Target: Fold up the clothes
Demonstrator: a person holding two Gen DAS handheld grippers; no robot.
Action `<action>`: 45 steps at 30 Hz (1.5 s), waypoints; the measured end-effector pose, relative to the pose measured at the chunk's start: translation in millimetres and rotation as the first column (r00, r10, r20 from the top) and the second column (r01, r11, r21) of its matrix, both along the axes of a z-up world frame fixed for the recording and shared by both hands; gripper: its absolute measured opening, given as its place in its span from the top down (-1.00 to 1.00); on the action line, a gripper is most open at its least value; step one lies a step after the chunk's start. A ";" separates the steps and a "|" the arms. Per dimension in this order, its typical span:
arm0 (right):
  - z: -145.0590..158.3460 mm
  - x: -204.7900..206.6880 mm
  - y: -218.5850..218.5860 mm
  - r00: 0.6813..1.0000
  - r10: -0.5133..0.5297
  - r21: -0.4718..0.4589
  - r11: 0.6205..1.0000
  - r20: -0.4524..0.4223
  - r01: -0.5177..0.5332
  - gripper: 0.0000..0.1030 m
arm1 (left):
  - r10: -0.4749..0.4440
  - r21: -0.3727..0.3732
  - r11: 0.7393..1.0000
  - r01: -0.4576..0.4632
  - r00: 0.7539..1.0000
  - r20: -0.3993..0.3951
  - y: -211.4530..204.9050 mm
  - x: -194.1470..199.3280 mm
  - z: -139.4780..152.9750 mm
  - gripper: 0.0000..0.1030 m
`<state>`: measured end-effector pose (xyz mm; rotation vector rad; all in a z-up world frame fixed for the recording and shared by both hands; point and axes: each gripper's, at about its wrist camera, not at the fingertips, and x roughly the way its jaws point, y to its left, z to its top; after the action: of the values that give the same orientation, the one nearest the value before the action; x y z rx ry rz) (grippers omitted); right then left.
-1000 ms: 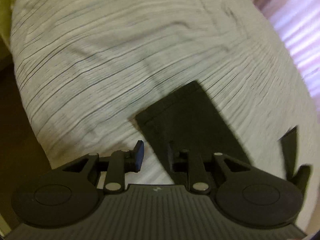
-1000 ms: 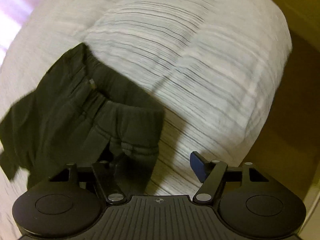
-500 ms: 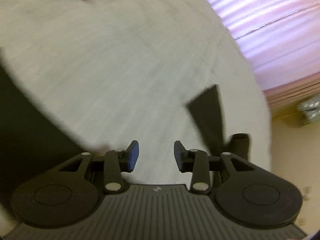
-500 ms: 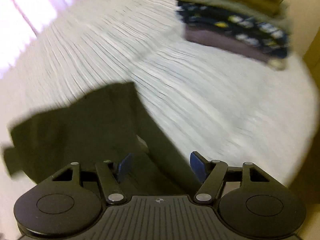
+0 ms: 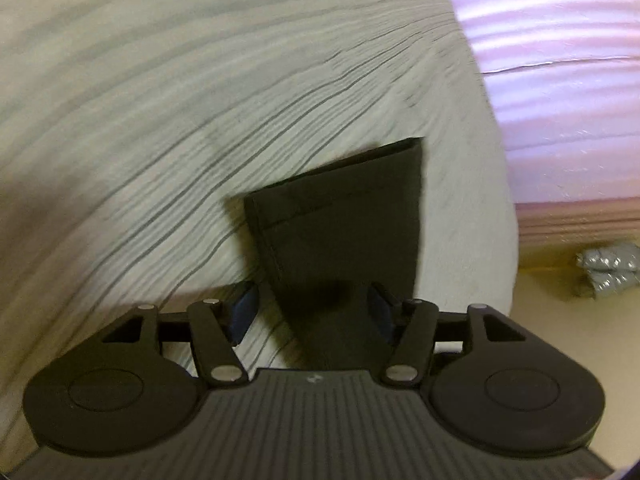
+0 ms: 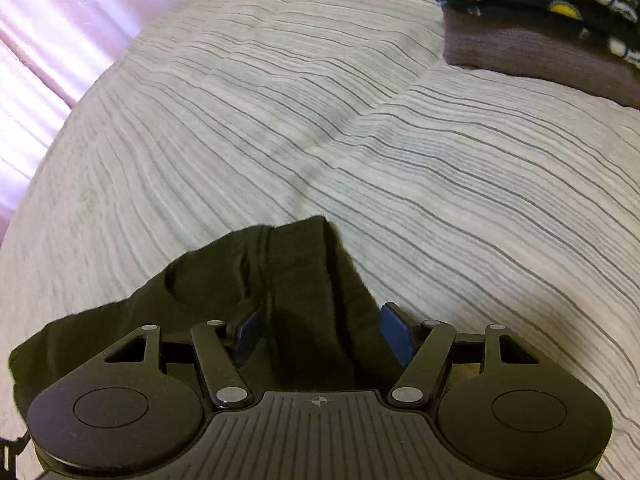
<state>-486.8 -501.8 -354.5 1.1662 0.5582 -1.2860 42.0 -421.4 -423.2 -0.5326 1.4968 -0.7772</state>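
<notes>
A dark garment lies on the striped grey bedspread (image 5: 200, 120). In the left wrist view its flat hemmed end (image 5: 344, 232) runs back between the fingers of my left gripper (image 5: 312, 312). The jaws are opening, and the left pad (image 5: 244, 312) stands clear of the cloth. In the right wrist view a rumpled part of the same dark garment (image 6: 280, 280) lies under and between the fingers of my right gripper (image 6: 320, 332), which stands wide open. Neither gripper's pads press on the cloth.
A stack of folded clothes (image 6: 540, 20) sits on the bed at the far right. A pink curtain (image 5: 560, 80) hangs beyond the bed's edge. A grey bundle (image 5: 608, 268) lies on the floor by the bed.
Both grippers swung across the bed. The left jaws spread wider and the garment's hemmed end now lies between them. The right gripper moved over the garment, and the folded stack came closer.
</notes>
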 end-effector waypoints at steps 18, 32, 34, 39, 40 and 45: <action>15.9 54.1 -43.8 0.996 0.084 -0.022 0.996 0.015 -0.084 -0.32 | 0.104 0.078 0.979 -0.188 0.791 0.603 49.3 183.5 216.8 0.20; -0.3 83.3 -49.0 0.973 0.213 0.006 0.977 -0.087 -0.214 -0.32 | 0.200 0.223 0.934 -0.280 0.925 0.322 149.2 173.4 88.3 0.04; -3.3 83.2 -49.5 0.978 0.189 0.012 0.982 -0.091 -0.189 -0.32 | 0.213 0.221 0.932 -0.289 0.926 0.311 137.3 184.2 78.2 -0.08; -10.8 81.5 -48.0 0.987 0.142 0.030 0.990 -0.080 -0.140 -0.32 | 0.239 0.263 0.912 -0.314 0.929 0.282 120.7 195.3 62.0 0.84; -11.3 80.8 -47.4 0.987 0.139 0.030 0.990 -0.078 -0.138 -0.32 | 0.243 0.231 0.920 -0.317 0.923 0.297 125.8 189.4 71.4 0.86; -12.5 78.4 -49.0 0.989 0.134 0.038 0.991 -0.064 -0.132 -0.32 | 0.243 0.083 0.949 -0.306 0.871 0.426 154.9 142.0 173.6 0.88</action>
<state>-408.4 -550.8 -367.0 1.0984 0.6977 -1.2079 183.9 -266.4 -249.6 -0.4258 1.0463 -0.5080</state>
